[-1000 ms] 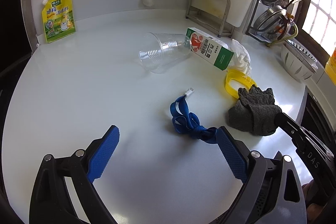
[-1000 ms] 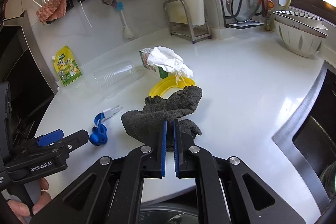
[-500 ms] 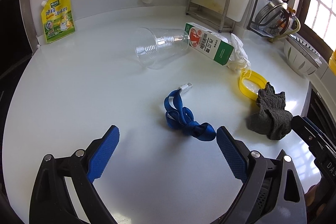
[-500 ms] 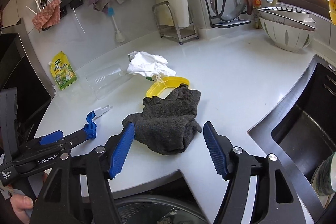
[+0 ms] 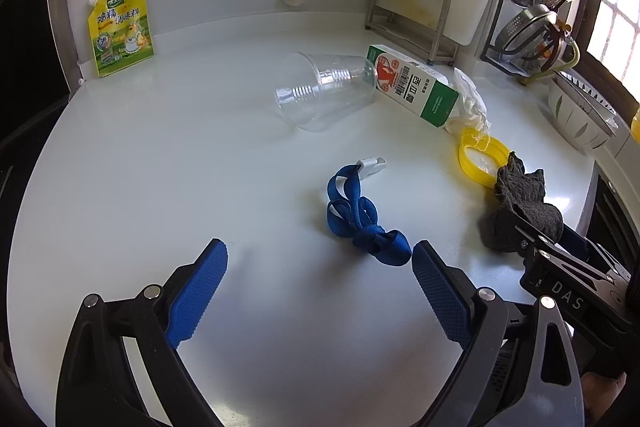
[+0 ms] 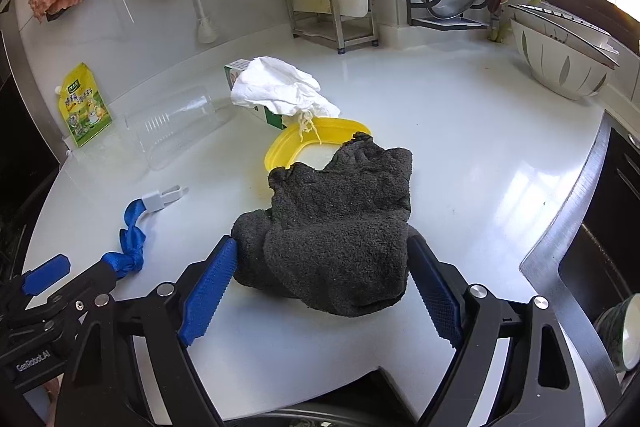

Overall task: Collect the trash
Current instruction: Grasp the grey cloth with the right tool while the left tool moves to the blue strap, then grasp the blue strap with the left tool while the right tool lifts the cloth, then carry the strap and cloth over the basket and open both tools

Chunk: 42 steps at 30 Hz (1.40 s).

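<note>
Right gripper (image 6: pixel 320 291) fingers spread around dark cloth (image 6: pixel 336 227) — left gripper (image 5: pixel 320 283) spread.

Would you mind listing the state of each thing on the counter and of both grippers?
Left gripper: open, holding nothing.
Right gripper: open, fingers either side of the cloth.
Grey cloth: crumpled, lying on the counter.
Plastic cup: on its side, empty.
Carton: lying flat.
Blue strap: knotted, loose.
Yellow lid: flat, partly under the cloth.
</note>
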Each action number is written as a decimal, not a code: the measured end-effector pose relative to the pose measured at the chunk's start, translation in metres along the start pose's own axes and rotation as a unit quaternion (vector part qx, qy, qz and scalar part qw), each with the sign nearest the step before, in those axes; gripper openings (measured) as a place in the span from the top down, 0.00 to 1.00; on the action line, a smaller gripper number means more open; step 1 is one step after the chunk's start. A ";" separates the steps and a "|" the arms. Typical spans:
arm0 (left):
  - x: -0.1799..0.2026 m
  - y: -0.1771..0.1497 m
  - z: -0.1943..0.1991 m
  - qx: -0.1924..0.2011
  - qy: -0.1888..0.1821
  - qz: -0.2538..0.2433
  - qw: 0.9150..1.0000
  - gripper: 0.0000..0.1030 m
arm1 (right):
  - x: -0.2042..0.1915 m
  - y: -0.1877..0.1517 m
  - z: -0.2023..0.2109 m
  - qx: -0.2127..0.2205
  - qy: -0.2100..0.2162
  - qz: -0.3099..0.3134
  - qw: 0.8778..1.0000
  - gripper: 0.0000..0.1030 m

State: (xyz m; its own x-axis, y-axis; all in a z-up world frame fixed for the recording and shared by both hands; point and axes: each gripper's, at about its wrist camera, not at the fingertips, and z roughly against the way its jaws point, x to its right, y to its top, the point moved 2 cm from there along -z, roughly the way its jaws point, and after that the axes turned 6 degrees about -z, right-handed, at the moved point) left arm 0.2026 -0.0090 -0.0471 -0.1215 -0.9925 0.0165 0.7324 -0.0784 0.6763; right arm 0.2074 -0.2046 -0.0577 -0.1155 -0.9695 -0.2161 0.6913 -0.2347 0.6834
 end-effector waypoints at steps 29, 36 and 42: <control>0.015 0.016 -0.036 -0.023 0.000 0.017 1.000 0.30 | 0.047 -0.004 0.062 0.079 0.087 -0.043 0.992 0.57; 0.025 0.018 -0.034 -0.020 -0.014 -0.008 1.000 0.83 | 0.049 -0.012 0.067 0.076 0.090 -0.046 0.992 0.57; 0.028 0.008 -0.012 -0.017 -0.027 -0.015 0.999 0.86 | 0.051 -0.025 0.080 0.070 0.084 -0.049 0.993 0.57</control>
State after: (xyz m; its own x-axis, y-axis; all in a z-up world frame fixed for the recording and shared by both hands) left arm 0.2131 -0.0383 -0.0502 -0.1787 -0.9832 0.0368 0.7507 -0.1120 0.6511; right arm 0.1270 -0.2537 -0.0305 -0.0481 -0.9189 -0.3915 0.5756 -0.3459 0.7410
